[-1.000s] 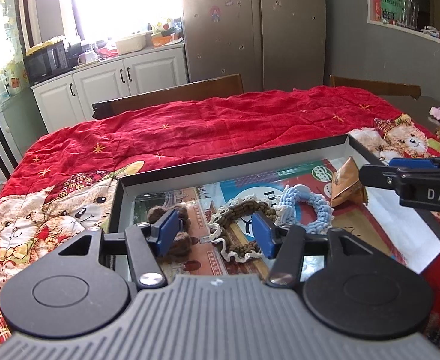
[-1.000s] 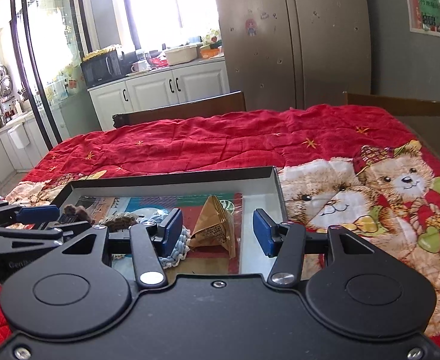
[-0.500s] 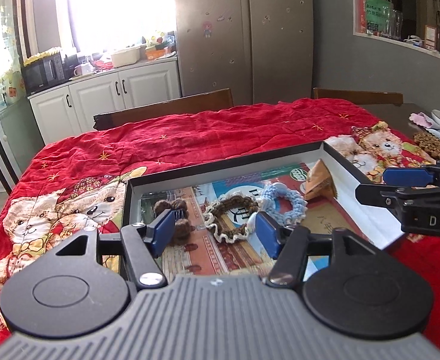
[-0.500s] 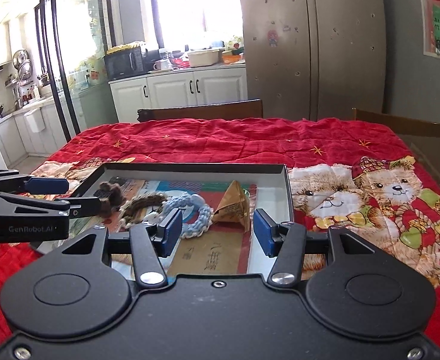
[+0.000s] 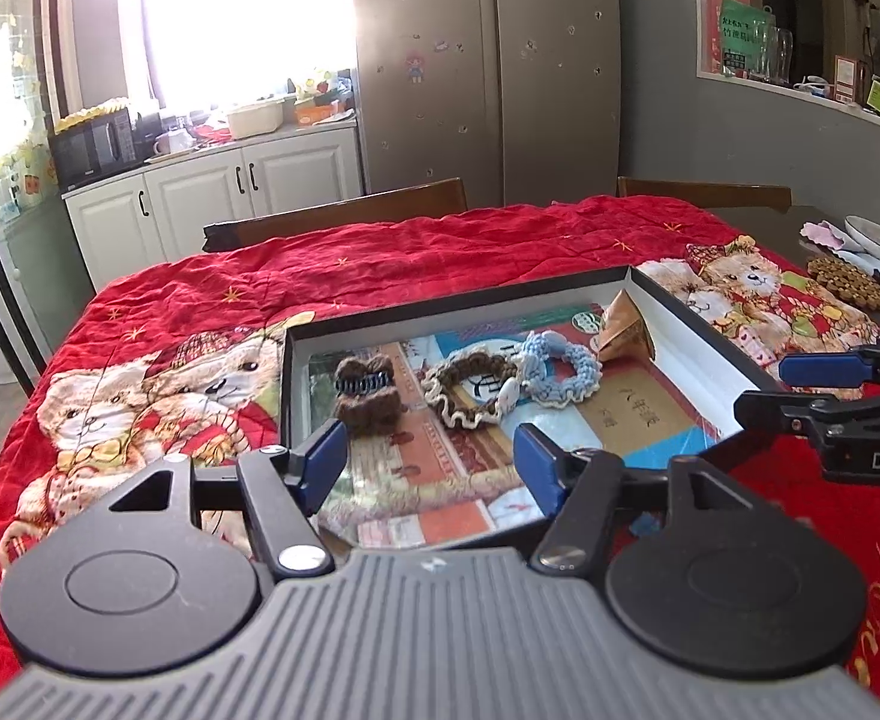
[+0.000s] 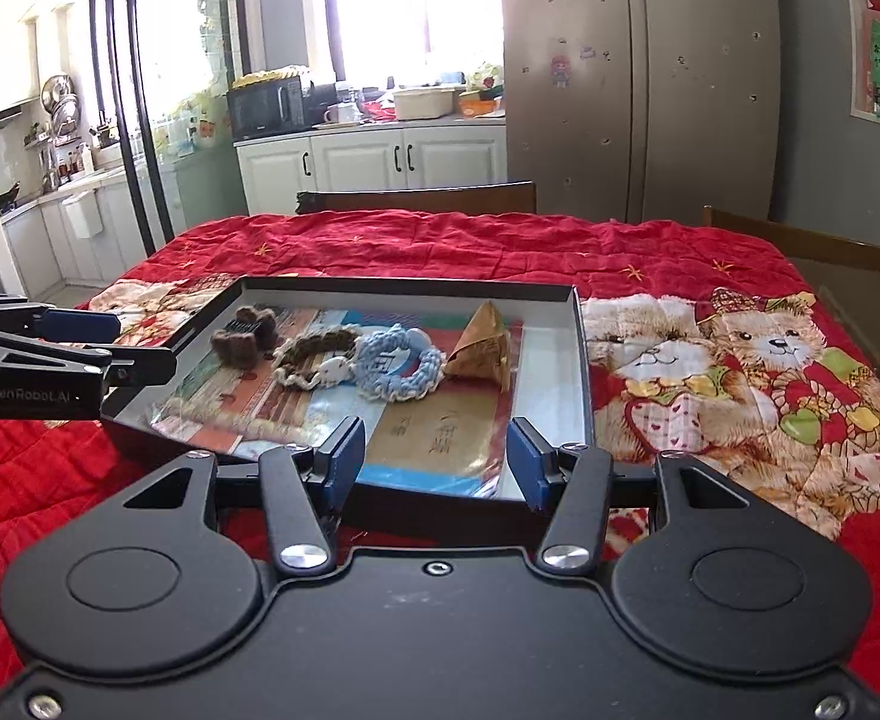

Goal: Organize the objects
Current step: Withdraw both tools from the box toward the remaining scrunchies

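Hovering, tilted downward: both tongs (image 5: 428,462) (image 6: 434,456) gaping, empty, near tray (image 6: 580,372)

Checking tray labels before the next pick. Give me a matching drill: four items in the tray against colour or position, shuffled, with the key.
Things:
1. hair claw
2. frilled scrunchie
3. knitted ring
4. paper pyramid

Descriptions:
A. light blue, between the scrunchie and the pyramid
B. tan, nearest the tray's right wall
C. fuzzy brown, leftmost in the row
D. brown with a cream edge, second from the left

Pairs: 1-C, 2-D, 3-A, 4-B
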A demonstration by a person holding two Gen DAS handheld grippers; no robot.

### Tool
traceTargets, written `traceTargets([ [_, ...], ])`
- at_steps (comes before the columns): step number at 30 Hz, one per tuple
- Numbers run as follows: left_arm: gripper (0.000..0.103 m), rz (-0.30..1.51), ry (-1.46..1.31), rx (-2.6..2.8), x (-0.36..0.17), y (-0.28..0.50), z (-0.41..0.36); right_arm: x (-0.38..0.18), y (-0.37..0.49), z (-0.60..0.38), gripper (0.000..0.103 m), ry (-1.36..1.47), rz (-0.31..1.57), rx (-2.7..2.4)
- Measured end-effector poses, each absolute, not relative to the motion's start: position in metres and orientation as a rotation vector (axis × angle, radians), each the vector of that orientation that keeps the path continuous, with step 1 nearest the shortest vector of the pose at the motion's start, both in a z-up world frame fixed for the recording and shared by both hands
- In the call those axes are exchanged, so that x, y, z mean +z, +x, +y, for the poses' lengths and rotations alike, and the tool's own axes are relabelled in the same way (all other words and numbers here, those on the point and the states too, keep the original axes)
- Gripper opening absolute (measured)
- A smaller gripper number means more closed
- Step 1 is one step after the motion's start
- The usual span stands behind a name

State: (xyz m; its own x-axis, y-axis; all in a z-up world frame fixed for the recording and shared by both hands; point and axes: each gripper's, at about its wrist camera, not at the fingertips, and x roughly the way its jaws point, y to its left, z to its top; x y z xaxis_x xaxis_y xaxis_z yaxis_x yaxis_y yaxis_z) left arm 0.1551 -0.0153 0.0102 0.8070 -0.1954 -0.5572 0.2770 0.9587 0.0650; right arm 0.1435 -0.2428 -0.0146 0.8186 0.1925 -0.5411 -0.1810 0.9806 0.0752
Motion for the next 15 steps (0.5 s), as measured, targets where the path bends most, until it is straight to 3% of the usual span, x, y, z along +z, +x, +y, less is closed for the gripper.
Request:
traceTargets([
  [15, 0.074, 0.62, 0.105, -0.279, -0.009, 0.117, 0.003, -0.008, 0.092, -0.214, 0.05, -0.038, 0.536, 0.295],
])
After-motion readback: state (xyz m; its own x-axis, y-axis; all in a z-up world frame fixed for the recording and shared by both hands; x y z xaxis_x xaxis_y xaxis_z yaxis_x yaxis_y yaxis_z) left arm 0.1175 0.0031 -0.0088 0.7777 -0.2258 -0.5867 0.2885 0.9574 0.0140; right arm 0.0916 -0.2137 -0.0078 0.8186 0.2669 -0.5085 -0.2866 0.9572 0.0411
